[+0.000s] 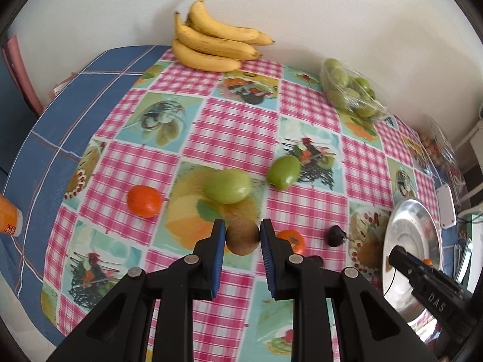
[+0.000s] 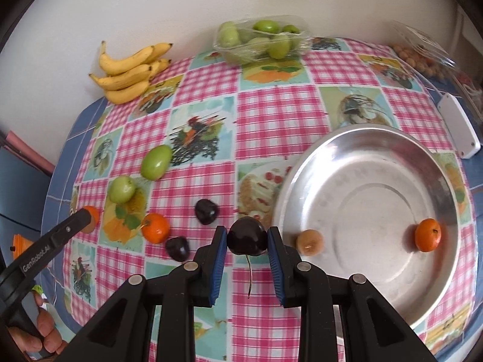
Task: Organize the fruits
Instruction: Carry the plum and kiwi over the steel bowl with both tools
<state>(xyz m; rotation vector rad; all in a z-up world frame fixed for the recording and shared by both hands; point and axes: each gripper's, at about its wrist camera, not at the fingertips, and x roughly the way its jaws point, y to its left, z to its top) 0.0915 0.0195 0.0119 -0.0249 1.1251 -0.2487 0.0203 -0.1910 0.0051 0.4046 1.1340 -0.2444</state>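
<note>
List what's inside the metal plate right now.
Inside the metal plate: one orange mandarin by the right rim and a small tan fruit at the left edge. The rest shows bare metal, but the right gripper covers the near rim.

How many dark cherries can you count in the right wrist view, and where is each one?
3. One cherry sits between the right gripper jaws; a second lies on the tablecloth just beyond it to the left; a third lies nearer, beside an orange fruit. Others may be hidden.
</note>
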